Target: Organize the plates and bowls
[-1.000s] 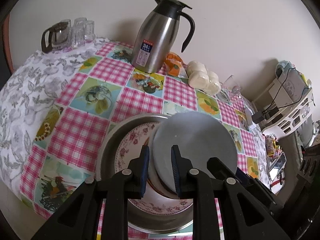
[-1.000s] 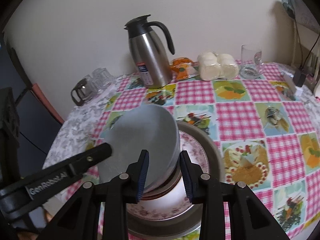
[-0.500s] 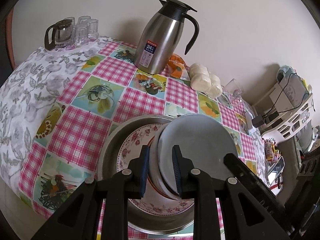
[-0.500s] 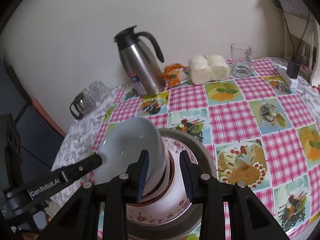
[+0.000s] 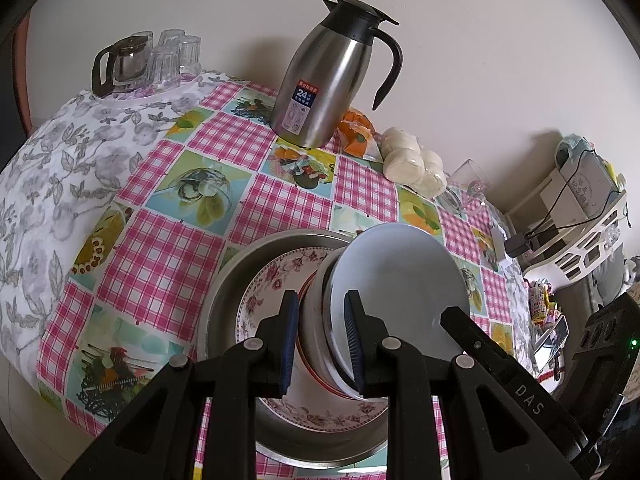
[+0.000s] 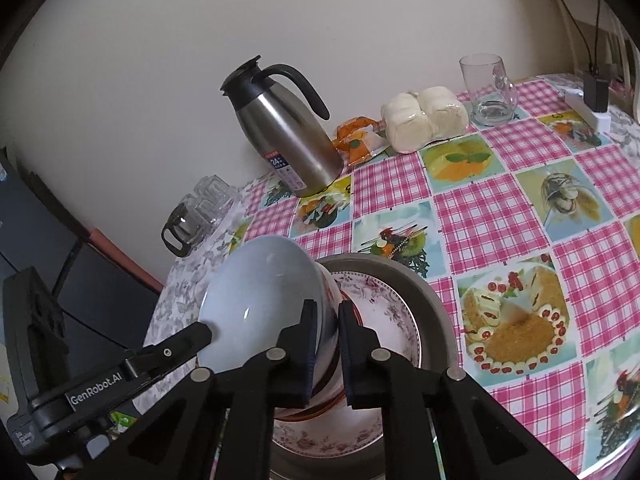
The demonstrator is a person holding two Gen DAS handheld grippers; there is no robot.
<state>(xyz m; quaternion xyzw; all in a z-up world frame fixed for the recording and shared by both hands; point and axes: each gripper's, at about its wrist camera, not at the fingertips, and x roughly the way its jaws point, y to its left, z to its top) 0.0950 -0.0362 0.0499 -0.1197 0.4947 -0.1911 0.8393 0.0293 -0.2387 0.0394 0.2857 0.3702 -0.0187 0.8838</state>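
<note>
- The left gripper [image 5: 321,340] has its fingers [image 5: 289,336] closed narrowly over the rims of a tilted stack of bowls [image 5: 320,332]; the stack's edge is pinched between the blue pads.
- The right gripper [image 6: 326,350] has just been closing, and its fingers [image 6: 309,344] are now clamped on the opposite rim of the same stack, so the stack is held from both sides.
- The innermost bowl, a pale blue bowl [image 6: 260,300], is seen tipped on edge, its hollow facing left of the right fingers.
- Directly below the fingers, a floral plate [image 5: 276,280] lies inside a metal basin [image 5: 232,276]; the stack's lower edge rests on or just above the plate, which cannot be told.
- Beyond the fingers, on the checked table [image 6: 500,208], a steel thermos jug [image 5: 328,80], wrapped white buns [image 6: 424,118] and a glass mug [image 6: 486,88] are seen.
</note>
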